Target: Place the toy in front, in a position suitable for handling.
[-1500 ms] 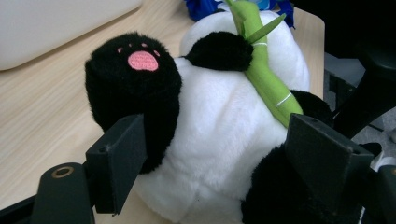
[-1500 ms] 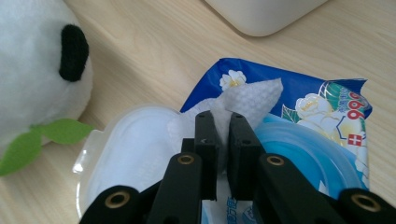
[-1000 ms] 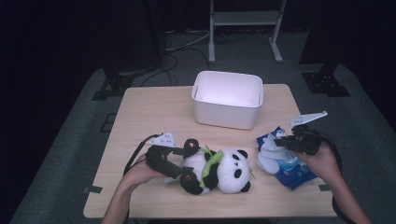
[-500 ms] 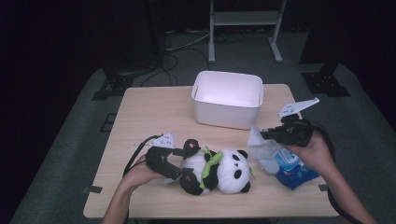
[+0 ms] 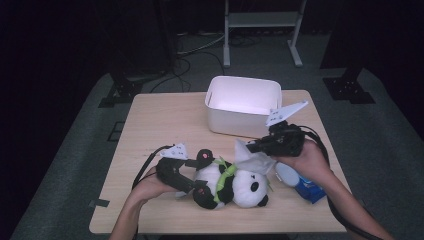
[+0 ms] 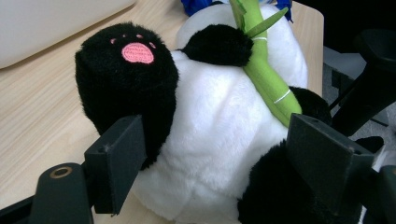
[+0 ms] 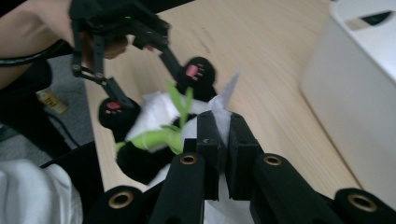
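Two grippers busy here, so go steady. In the high view your left gripper (image 5: 192,182) has its jaws spread around the rear end of the toy panda (image 5: 232,182), which lies on its side at the near edge of the table (image 5: 160,125), about 6 o'clock from the white bin (image 5: 243,105). Your right gripper (image 5: 257,146), at 1 o'clock from the panda, is clenched on a white tissue (image 5: 250,159) over the panda's head, with the blue tissue pack (image 5: 305,185) at 3 o'clock. In the left gripper view the two pads flank the panda's white belly (image 6: 210,135); I can't tell whether they actually press the plush. In the right gripper view the jaws are pinched tight on the tissue (image 7: 223,109). I'd keep the left hand planted so the toy can't roll, and hold the tissue flat and taut so it doesn't snag the green bamboo (image 7: 180,105).
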Tool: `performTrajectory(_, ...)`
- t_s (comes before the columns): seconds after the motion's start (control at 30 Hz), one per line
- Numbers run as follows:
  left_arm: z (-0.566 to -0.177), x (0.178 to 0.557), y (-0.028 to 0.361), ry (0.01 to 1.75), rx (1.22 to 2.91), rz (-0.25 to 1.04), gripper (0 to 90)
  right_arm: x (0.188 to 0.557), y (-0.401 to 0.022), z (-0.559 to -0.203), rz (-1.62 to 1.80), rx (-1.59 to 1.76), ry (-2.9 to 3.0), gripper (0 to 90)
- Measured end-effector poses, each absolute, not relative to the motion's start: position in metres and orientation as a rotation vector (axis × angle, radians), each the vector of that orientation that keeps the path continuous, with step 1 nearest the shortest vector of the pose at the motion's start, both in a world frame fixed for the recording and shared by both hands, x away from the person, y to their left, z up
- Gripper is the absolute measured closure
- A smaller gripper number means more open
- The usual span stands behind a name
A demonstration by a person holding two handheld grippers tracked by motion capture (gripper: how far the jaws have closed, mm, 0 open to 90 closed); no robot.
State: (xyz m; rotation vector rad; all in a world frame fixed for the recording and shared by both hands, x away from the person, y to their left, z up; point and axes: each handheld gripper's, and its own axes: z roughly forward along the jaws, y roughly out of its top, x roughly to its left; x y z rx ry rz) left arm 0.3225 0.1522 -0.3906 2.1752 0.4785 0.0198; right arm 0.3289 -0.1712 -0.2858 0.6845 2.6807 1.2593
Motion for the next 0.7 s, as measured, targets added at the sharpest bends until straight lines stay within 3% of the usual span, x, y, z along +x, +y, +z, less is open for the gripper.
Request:
performTrajectory(0.4,-0.392,0.322,0.153,0.476,2.165,0.009,19.4,0.323,-0.088,-0.283,1.305,0.424,2.834,84.8)
performTrajectory(0.7,-0.394,0.322,0.154,0.479,2.160,0.002,19.4,0.326,-0.072,-0.312,1.283,0.425,2.926,83.8)
